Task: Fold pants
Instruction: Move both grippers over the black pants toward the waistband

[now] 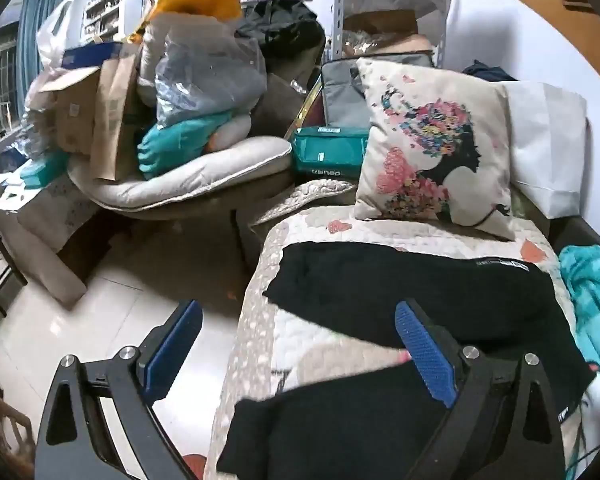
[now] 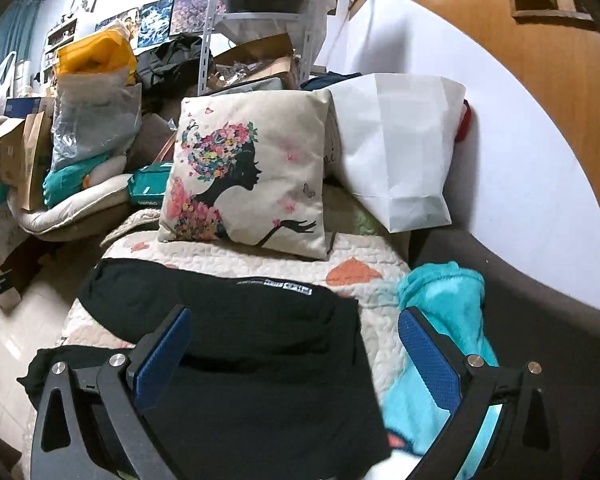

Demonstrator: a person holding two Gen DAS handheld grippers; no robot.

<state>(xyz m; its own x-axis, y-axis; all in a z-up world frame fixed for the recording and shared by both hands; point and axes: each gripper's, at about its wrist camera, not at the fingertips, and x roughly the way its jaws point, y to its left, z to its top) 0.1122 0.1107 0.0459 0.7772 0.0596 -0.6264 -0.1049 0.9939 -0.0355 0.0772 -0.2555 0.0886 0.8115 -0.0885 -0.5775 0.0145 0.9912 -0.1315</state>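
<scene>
Black pants [image 1: 412, 292] lie spread on a quilted sofa seat [image 1: 312, 344], one leg across the seat and the other nearer the camera [image 1: 340, 424]. My left gripper [image 1: 296, 320] is open and empty, hovering above the seat's left edge over the gap between the legs. In the right wrist view the pants [image 2: 260, 344] fill the lower middle, with a white label at the waistband [image 2: 288, 286]. My right gripper [image 2: 294, 332] is open and empty, just above the waist end of the pants.
A printed cushion [image 1: 432, 148] and a white paper bag [image 1: 548, 148] lean at the seat's back. A teal blanket [image 2: 444, 320] lies right of the pants. A cluttered armchair with bags and boxes [image 1: 160, 120] stands left, across tiled floor [image 1: 100, 320].
</scene>
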